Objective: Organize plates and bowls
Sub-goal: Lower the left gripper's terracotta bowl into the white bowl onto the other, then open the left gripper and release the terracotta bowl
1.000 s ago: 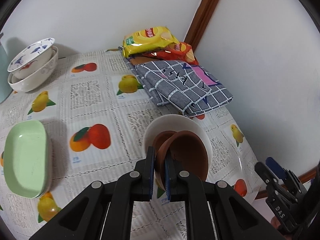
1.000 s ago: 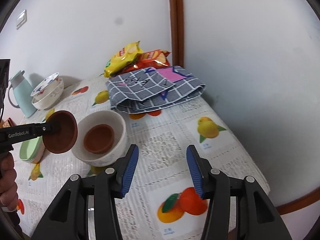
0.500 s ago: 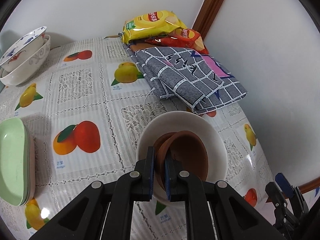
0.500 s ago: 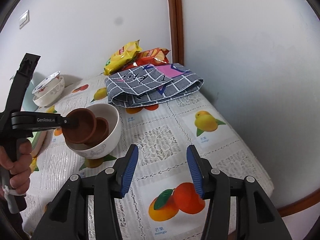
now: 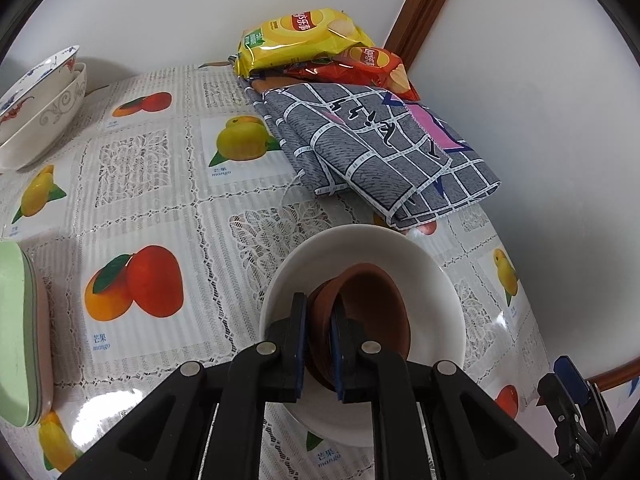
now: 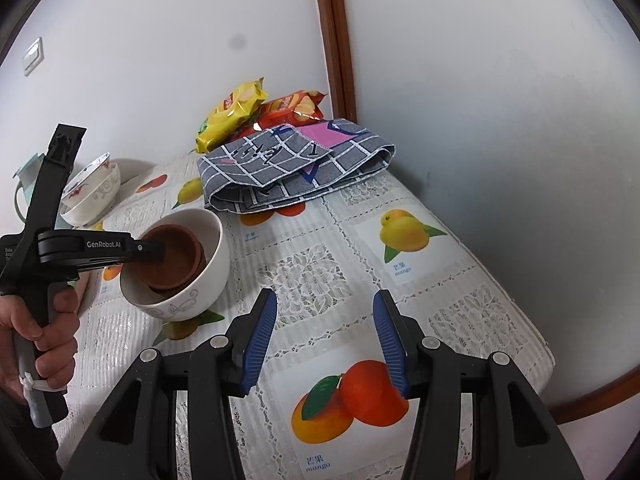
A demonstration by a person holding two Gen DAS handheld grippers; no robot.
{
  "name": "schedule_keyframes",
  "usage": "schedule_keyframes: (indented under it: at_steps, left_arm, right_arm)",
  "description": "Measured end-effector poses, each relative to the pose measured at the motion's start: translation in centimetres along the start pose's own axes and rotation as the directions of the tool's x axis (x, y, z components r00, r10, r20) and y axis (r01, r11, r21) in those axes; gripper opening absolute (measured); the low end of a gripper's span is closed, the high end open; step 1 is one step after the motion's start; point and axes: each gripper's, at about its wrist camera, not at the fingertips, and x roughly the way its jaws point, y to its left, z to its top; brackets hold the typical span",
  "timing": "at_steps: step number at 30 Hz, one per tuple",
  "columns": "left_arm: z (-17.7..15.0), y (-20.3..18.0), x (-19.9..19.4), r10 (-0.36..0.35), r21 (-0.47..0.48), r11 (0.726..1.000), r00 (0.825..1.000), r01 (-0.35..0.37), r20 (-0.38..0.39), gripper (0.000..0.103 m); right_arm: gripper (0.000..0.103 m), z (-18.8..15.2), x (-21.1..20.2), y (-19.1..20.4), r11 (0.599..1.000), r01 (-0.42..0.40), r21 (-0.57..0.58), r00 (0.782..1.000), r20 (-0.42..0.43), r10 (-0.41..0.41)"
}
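Brown bowl (image 5: 372, 312), small and clay-coloured, is pinched by its near rim between the blue pads of the left gripper (image 5: 319, 346), whose jaws are nearly together on that thin wall. It sits tilted inside a white bowl (image 5: 440, 280), resting in a second brown bowl (image 6: 198, 258) already nested there; the white bowl stands on the table (image 5: 168, 200), which is covered with a lace-and-fruit-print cloth. The right gripper (image 6: 325, 340) hovers over a bare part of the table, jaws apart and holding nothing. A hand (image 6: 36, 324) grips the left tool's handle. Beyond the white bowl lies a folded grey checked cloth (image 5: 384, 152), then a yellow snack bag (image 5: 300, 40) and a red snack bag (image 5: 364, 66) against the wall; two stacked patterned bowls (image 5: 36, 108) and a green dish (image 5: 18, 340) sit to the left. Risk, as a judgement: released while tilted, the brown bowl may settle crooked or clatter and chip; withdrawing the jaws carelessly could catch the white rim and tip or drag the stack. Readable writing: "GenRobot.AI" on the left tool; "mango" with Chinese characters under the printed fruit; Lay's-style logos with Chinese characters on both bags.
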Motion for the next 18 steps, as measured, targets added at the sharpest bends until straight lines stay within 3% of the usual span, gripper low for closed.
schedule_keyframes:
  at_steps: [13,16,18]
  left_arm:
    - [-0.4,-0.6,-0.4,0.01,0.06,0.998,0.999,-0.007,-0.042,0.014]
    - [-0.5,-0.8,-1.0,0.002,0.069,0.998,0.999,0.0,-0.033,0.023]
    - [-0.6,-1.0,-1.6,0.006,0.076,0.997,1.0,-0.005,-0.02,0.038]
  right_arm:
    - [0.05,0.0,0.2,1.5,1.0,-0.002,-0.024,1.0,-0.019,0.002]
    - [0.05,0.2,-0.1,2.0,0.999,-0.002,-0.04,1.0,-0.017,0.001]
    - [0.05,0.4,-0.3,2.3,0.999,0.0,-0.049,1.0,-0.016,-0.001]
